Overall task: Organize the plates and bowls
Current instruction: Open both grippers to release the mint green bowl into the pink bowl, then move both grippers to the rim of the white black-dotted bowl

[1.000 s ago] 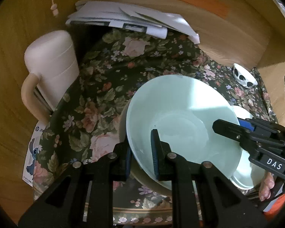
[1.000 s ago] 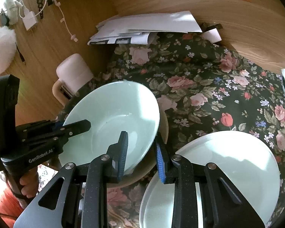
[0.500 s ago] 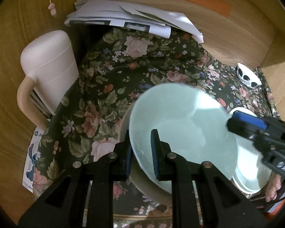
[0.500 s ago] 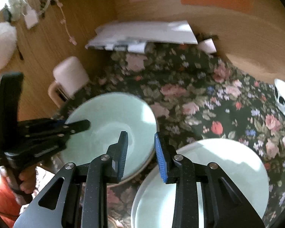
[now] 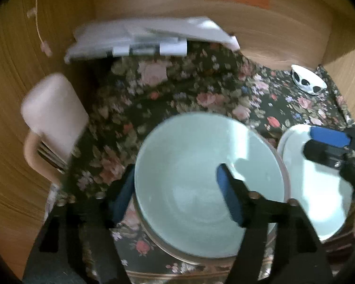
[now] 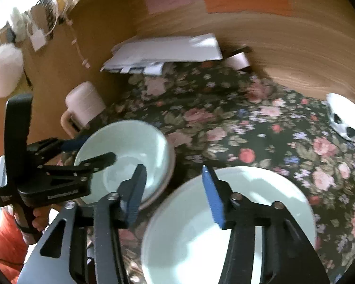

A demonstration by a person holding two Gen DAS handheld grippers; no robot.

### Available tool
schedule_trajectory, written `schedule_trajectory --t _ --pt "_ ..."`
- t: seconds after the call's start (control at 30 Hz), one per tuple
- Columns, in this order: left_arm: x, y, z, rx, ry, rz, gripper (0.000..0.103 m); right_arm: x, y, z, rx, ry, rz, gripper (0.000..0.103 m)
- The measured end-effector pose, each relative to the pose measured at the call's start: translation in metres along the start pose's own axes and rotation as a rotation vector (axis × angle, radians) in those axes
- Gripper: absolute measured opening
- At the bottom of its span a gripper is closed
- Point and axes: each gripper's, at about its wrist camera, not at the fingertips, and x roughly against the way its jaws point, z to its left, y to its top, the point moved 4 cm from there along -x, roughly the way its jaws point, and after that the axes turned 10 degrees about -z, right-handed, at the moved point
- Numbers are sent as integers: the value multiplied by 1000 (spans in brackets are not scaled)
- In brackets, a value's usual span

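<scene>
A pale green bowl (image 5: 201, 177) (image 6: 125, 161) sits nested in a brown-rimmed dish (image 5: 286, 179) on the floral cloth. My left gripper (image 5: 175, 196) (image 6: 90, 151) straddles the bowl's near-left rim. Its jaws are opening, one finger outside the rim and one inside, with the pads off the bowl. To the right lies a stack of pale green plates (image 5: 314, 189) (image 6: 224, 224). My right gripper (image 6: 174, 195) (image 5: 329, 146) hovers between bowl and plates. Its jaws are opening too, with nothing gripped and only cloth and the plates' edge below.
A pink mug (image 5: 54, 108) (image 6: 85, 104) stands at the left against the wooden wall. Loose papers (image 5: 142, 40) (image 6: 163, 52) lie at the back. A small white dish with black spots (image 5: 307, 80) (image 6: 345, 120) sits far right. A hand (image 6: 40, 220) holds the left gripper.
Both grippers were shut at the bowl's rim and now stand spread apart, off it. The bowl has settled lower into the brown-rimmed dish. Both views have drawn back a little.
</scene>
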Motion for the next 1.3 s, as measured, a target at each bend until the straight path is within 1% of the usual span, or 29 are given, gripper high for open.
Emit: schedule_trajectory --t 0.07,0.23,0.33,0.43,0.57,0.7,0.9,1.0,1.1,1.23,1.3 --pt "9 7 -4 -28 17 -45 81 9 3 -11 -10 -16 -18 52" --pt "26 25 -13 -24 14 -110 84 34 13 -38 -21 -79 -71 59" --pt "35 40 -21 20 -10 -142 88 49 19 -58 -34 -123 -104 61" --pt "39 51 -28 78 -37 -160 90 64 26 -78 -47 -173 -144 66" --pt "40 68 -44 110 -51 -176 92 80 32 -104 -58 -236 -184 69" --pt "30 86 -59 134 -72 -170 93 86 38 -136 -80 -300 -200 69" --pt "-3 111 -84 151 -100 -139 93 77 47 -195 -136 -400 -193 70" --pt "-24 117 -99 117 -99 -115 93 65 43 -229 -172 -467 -169 70" --pt "-48 120 -114 70 -95 -80 93 51 37 -263 -236 -502 -132 70" --pt "-76 125 -132 19 -110 -29 93 40 33 -294 -276 -551 -115 70" --pt "-86 129 -139 5 -120 -18 93 35 33 -305 -296 -556 -105 69"
